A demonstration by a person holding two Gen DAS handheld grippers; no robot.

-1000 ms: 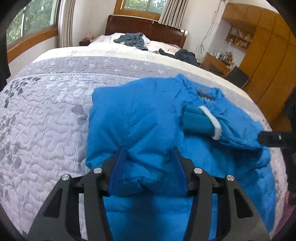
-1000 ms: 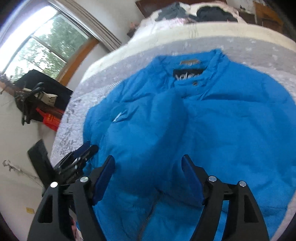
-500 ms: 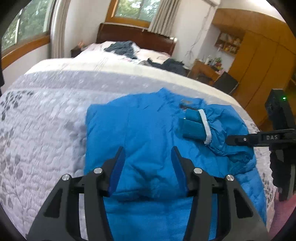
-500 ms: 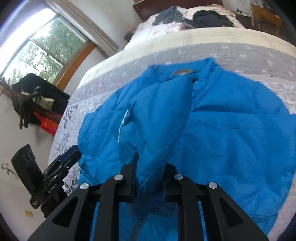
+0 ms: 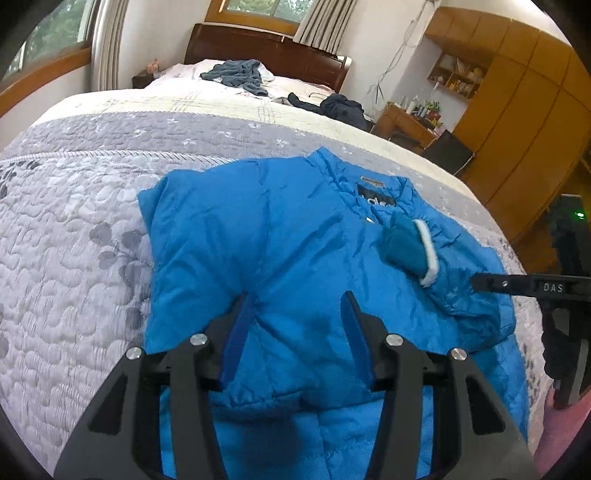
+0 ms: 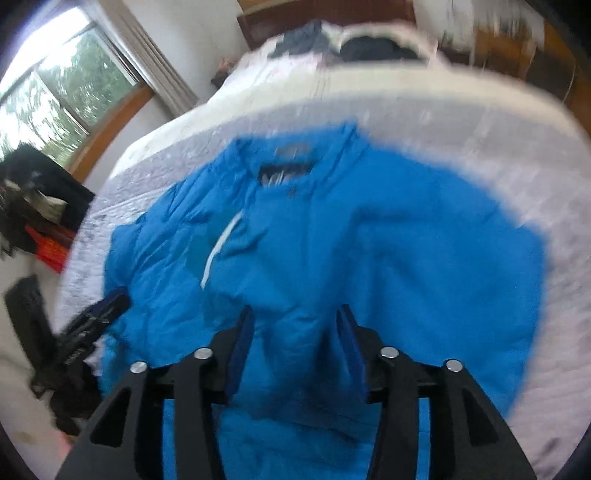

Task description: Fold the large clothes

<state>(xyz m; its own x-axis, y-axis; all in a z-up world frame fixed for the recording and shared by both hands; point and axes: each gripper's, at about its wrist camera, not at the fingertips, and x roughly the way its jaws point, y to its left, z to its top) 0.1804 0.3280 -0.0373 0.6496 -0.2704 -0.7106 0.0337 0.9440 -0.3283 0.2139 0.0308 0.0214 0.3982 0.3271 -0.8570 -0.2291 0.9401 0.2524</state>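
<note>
I'm in a home bedroom. A bed (image 5: 92, 229) with a grey quilt fills my view, its dark headboard (image 5: 269, 48) at 12 o'clock, curtained windows (image 5: 258, 5) behind it. Wooden wardrobes (image 5: 517, 96) stand at 2 o'clock, with a cluttered desk (image 5: 410, 122) beside them.

A grey quilted bedspread (image 5: 74, 229) covers the bed, dark clothes (image 5: 236, 74) heaped near its wooden headboard (image 5: 266, 48).

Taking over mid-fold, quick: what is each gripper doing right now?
Left gripper: open, jaws spread over the blue jacket, gripping nothing.
Right gripper: open, nothing clamped; the view is blurred.
</note>
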